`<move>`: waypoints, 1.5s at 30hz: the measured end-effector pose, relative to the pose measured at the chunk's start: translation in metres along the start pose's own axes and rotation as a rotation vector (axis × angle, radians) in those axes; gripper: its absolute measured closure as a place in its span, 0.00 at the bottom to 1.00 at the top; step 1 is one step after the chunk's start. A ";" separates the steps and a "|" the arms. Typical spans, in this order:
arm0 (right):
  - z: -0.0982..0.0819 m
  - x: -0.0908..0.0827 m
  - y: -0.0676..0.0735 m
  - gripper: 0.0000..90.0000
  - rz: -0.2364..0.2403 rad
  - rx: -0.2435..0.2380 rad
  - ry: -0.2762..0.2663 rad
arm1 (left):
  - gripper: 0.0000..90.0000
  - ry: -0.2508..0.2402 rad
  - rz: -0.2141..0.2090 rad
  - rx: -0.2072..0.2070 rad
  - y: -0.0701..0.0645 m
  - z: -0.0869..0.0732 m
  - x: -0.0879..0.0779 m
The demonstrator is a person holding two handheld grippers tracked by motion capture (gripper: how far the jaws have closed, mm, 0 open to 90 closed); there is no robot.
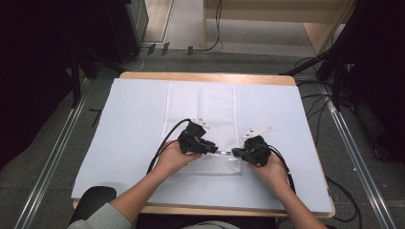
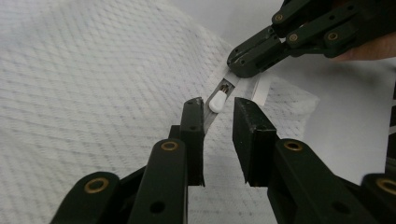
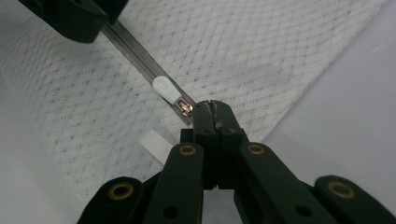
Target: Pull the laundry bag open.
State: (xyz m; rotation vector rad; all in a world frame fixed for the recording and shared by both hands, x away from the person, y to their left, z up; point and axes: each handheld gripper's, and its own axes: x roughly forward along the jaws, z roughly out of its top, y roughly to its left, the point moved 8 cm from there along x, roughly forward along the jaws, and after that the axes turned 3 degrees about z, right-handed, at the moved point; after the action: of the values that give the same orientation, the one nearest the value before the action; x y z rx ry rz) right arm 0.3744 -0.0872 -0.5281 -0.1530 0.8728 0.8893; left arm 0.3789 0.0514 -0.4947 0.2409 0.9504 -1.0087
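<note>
A white mesh bag (image 1: pixel 200 107) lies flat on the table, its zipper along the near edge. My right gripper (image 1: pixel 235 153) is shut on the zipper's end, just beyond the copper slider (image 3: pixel 185 108). The white zipper pull (image 3: pixel 166 88) points away from it along the grey zipper tape. In the left gripper view that zipper pull (image 2: pixel 217 101) sits between the tips of my left gripper (image 2: pixel 218 109). Those jaws stand apart on either side of the tape and do not press on it. The right gripper (image 2: pixel 236 65) shows just beyond. Both grippers almost meet tip to tip (image 1: pixel 224 152).
A pale cloth (image 1: pixel 129 124) covers the wooden table (image 1: pixel 205 76). A small white ribbon tab (image 3: pixel 154 142) sticks out of the bag near the zipper's end. Cables (image 1: pixel 165 140) trail from both grippers. Floor rails and dark stands flank the table.
</note>
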 end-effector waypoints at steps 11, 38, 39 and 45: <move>-0.001 0.000 0.001 1.00 -0.006 -0.036 -0.005 | 0.90 0.043 -0.013 -0.038 -0.004 -0.005 0.023; -0.002 0.001 0.004 1.00 -0.023 -0.062 -0.004 | 0.88 0.063 -0.070 -0.231 -0.010 -0.002 0.037; -0.002 0.001 0.003 1.00 -0.024 -0.066 -0.005 | 0.87 0.064 -0.077 -0.234 -0.010 -0.003 0.036; -0.002 0.001 0.004 1.00 -0.027 -0.060 -0.005 | 0.90 0.064 -0.086 -0.236 -0.015 -0.001 0.037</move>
State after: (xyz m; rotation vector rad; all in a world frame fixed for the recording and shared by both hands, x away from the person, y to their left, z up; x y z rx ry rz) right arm 0.3700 -0.0852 -0.5292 -0.2142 0.8375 0.8909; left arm 0.3732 0.0213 -0.5200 0.0353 1.1361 -0.9613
